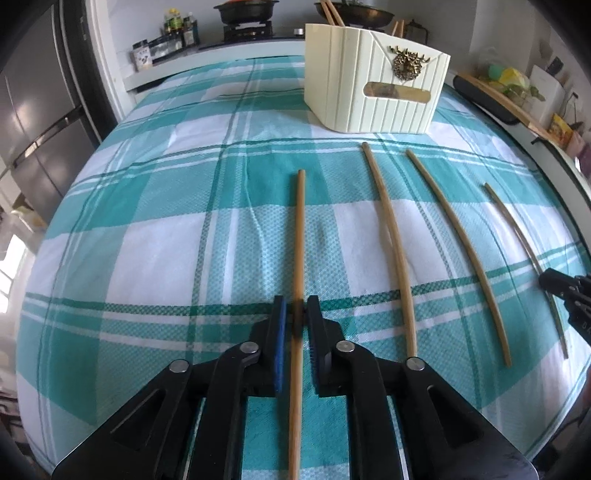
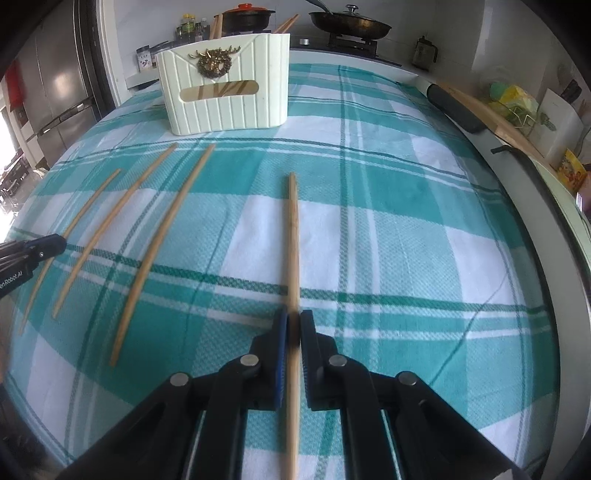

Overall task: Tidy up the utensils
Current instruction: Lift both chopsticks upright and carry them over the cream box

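Step in hand — pickup. Left gripper [image 1: 296, 314] jaws closed on leftmost chopstick [image 1: 300, 236]; right gripper [image 2: 293, 325] jaws clamped on rightmost chopstick [image 2: 292, 236]. Two more chopsticks [image 1: 388, 236] lie between them on checked cloth [image 1: 166, 258] over tabletop. Cream holder [image 1: 373, 92] stands at far side, well apart, sticks already inside. Next, likely — lift both, carry forward, tip upright over holder's open top.

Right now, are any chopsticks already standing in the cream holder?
Yes. In the right wrist view, chopstick tips poke above the rim of the cream holder, and more show through its front slot.
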The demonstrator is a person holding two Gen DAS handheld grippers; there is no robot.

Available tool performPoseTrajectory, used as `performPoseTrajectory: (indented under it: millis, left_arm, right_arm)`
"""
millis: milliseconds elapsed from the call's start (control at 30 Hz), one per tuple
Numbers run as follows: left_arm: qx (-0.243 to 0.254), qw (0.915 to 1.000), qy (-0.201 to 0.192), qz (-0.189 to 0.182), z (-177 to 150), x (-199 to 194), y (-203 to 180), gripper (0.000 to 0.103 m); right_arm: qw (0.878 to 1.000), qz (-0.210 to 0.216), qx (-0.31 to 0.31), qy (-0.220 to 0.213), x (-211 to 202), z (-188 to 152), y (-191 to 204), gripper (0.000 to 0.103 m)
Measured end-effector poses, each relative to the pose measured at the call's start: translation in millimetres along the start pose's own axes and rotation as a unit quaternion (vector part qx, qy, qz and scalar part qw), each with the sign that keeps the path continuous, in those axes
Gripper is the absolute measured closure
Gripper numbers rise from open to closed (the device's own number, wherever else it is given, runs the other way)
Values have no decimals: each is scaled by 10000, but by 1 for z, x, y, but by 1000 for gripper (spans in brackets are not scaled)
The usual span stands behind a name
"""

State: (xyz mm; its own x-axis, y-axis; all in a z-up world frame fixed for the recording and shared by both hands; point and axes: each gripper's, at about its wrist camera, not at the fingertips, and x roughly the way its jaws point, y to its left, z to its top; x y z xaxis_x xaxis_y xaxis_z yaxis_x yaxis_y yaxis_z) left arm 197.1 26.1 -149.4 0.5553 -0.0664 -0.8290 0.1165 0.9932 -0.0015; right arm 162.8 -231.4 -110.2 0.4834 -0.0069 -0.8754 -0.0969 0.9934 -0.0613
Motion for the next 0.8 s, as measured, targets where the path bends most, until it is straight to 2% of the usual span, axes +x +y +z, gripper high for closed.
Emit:
performPoseTrajectory:
  millis: [33, 67, 100, 133, 267, 500, 600, 767, 800]
  left_arm:
    - [-3, 10000, -40, 44, 0, -1, -1, 61]
    - [-6, 9999, -95, 116, 1, -3, -1, 43]
    - [-3, 9997, -161, 182, 1, -5, 0, 38]
    - [20, 9995, -215, 215, 2, -7, 0, 36]
    - [115, 9998, -158, 80, 5, -8, 4, 36]
    - [380, 9965, 191, -721, 27, 8, 18, 34]
    - [632, 9941, 364, -803, 39, 23, 15, 34]
    - [1041, 9897, 547, -819, 63, 46, 5, 37]
    - [1134, 9886, 578, -802, 68, 50, 3, 39]
  right_arm:
    - [10000, -3, 3, -18, -1, -1, 0, 92]
    - [10000, 15, 17, -46, -2, -2, -1, 80]
    - [9999, 49, 47, -74, -3, -3, -2, 65]
    - [9999, 77, 90, -104, -5, -4, -4, 59]
    - [9997, 131, 157, -109, -8, -4, -7, 59]
    - [9978, 612, 128, 233, -2, 13, -15, 59]
    - [9965, 725, -27, 415, 9, 26, -13, 59]
    - [9956, 642, -255, 636, 31, 52, -7, 60]
    - [9954, 615, -300, 668, 35, 59, -6, 63]
